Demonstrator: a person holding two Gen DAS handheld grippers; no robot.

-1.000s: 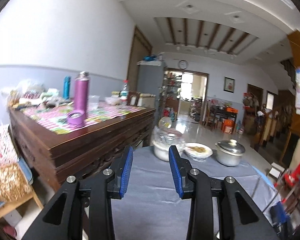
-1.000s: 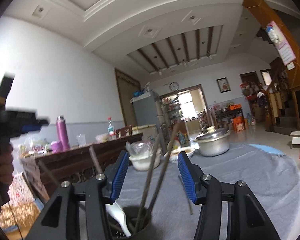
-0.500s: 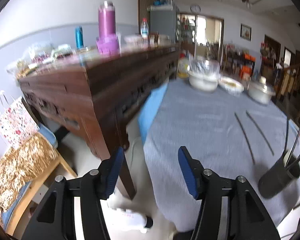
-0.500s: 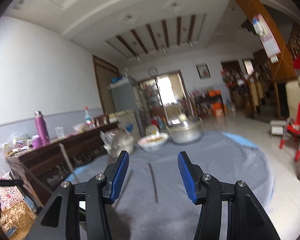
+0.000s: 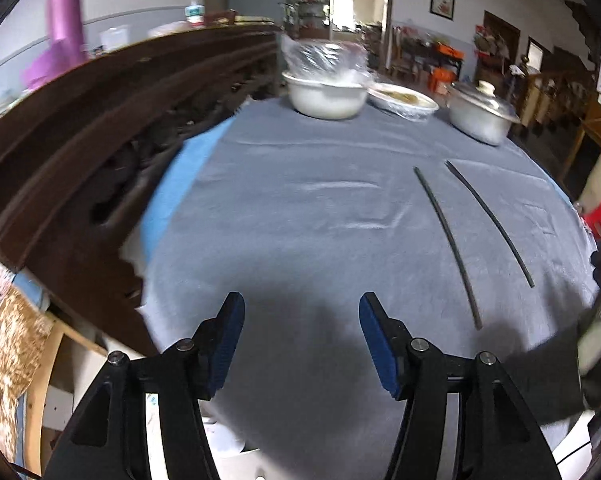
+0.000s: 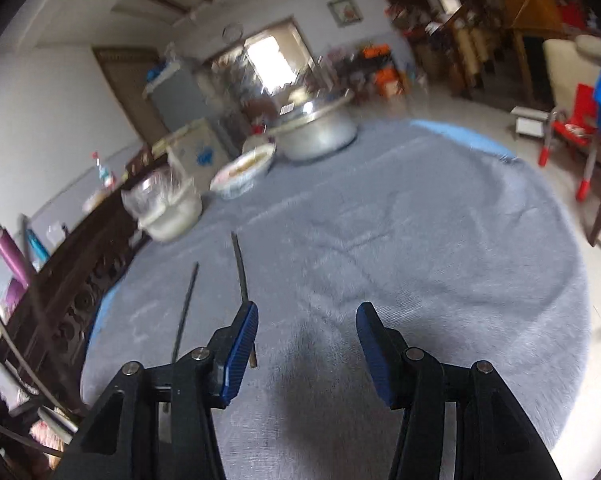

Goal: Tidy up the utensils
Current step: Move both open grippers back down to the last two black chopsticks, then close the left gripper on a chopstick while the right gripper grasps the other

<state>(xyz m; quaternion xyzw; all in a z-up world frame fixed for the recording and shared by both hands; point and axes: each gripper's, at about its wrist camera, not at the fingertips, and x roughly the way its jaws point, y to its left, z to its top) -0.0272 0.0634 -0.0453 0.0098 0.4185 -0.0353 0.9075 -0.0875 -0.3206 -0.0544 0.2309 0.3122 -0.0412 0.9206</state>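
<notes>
Left wrist view: the round worktop (image 5: 300, 216), draped in grey cloth, fills the frame; a dark carved sideboard (image 5: 100, 128) stands along its left. At the far edge sit a white bowl under plastic film (image 5: 326, 96), a shallow dish of food (image 5: 404, 98) and a lidded metal pot (image 5: 480, 114). To the right, two dark chopsticks (image 5: 448, 236) lie flat on the cloth, side by side but apart, running from far to near. At the near right edge a dark utensil holder (image 5: 592, 364) shows blurred, with handles standing in it.

The left hand-held gripper (image 5: 302, 340) hovers over bare cloth at the near edge, jaws spread, nothing between them. In the right wrist view, the right hand-held gripper (image 6: 306, 338) is likewise spread and empty; the near end of one chopstick passes behind its left finger (image 6: 238, 344), though contact cannot be told.

Handling, as judged: the chopsticks look thin, stiff, light and probably smooth, so each may roll or slip. A pinch near mid-length, across the shaft, seems best before lifting toward the holder.
</notes>
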